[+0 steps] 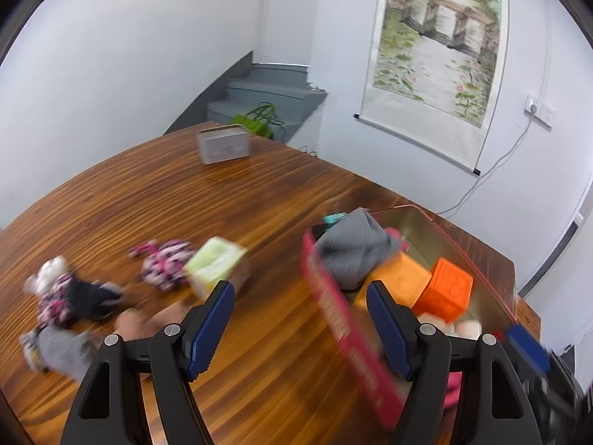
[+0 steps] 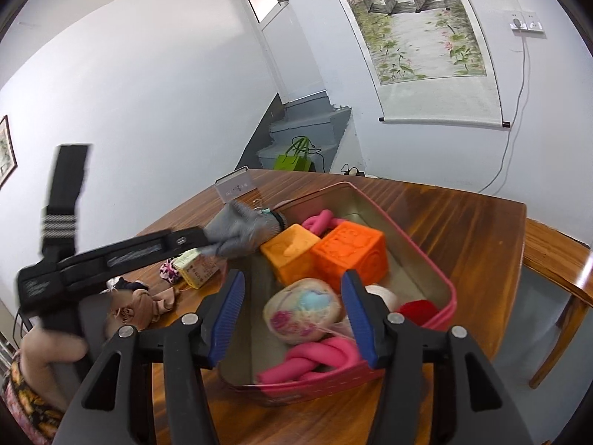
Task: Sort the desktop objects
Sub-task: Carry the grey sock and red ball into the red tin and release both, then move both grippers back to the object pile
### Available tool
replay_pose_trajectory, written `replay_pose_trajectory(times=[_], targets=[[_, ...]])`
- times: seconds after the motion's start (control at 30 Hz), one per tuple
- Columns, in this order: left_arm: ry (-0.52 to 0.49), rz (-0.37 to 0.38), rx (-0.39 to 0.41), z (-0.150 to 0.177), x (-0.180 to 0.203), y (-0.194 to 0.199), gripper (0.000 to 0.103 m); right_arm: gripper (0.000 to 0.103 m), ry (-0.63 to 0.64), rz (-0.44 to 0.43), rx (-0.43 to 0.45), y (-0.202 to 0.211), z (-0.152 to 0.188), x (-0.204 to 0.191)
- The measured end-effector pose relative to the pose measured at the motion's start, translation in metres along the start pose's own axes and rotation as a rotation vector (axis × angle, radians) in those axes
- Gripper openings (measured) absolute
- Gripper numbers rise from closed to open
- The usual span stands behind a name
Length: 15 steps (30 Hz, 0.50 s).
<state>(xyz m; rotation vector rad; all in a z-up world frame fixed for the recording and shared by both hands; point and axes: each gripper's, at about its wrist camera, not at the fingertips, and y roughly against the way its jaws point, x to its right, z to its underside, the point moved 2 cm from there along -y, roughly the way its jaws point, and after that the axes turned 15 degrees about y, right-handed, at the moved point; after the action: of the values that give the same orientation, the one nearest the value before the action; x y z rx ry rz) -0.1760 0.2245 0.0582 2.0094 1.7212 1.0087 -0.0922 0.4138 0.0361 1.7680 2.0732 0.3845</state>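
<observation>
Left gripper (image 1: 300, 296) hovering with fingers apart, gripping nothing; red tin's (image 1: 335, 309) near wall passing blurred between them. Grey glove (image 1: 350, 248) draping over that tin's far corner, beyond the right finger. Green box (image 1: 215, 263) lying on the wooden surface (image 1: 259, 193) just past the left finger, smeared by motion. Right gripper (image 2: 292, 289) also standing apart and empty, framing a pastel ball (image 2: 302, 311); orange cubes (image 2: 348, 252) sitting beyond, pink foam rope (image 2: 307, 365) partly hiding beneath the right finger.
</observation>
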Motion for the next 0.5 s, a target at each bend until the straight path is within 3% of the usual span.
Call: replay_pose_trajectory(times=[0.17,0.27,0.5], targets=[[0.031,-0.079,0.029,0.013,-0.046,0.042,0.075,0.059,-0.008,-0.047,0.027,-0.005,-0.011,-0.026],[0.054,-0.117,0.036,0.023,-0.073,0.063,0.075,0.065,0.005,-0.076,0.041,-0.009,-0.013,-0.047],[0.091,-0.177,0.031,0.055,-0.127,0.096,0.075,0.067,0.014,-0.111,-0.018,-0.028,-0.001,-0.091]])
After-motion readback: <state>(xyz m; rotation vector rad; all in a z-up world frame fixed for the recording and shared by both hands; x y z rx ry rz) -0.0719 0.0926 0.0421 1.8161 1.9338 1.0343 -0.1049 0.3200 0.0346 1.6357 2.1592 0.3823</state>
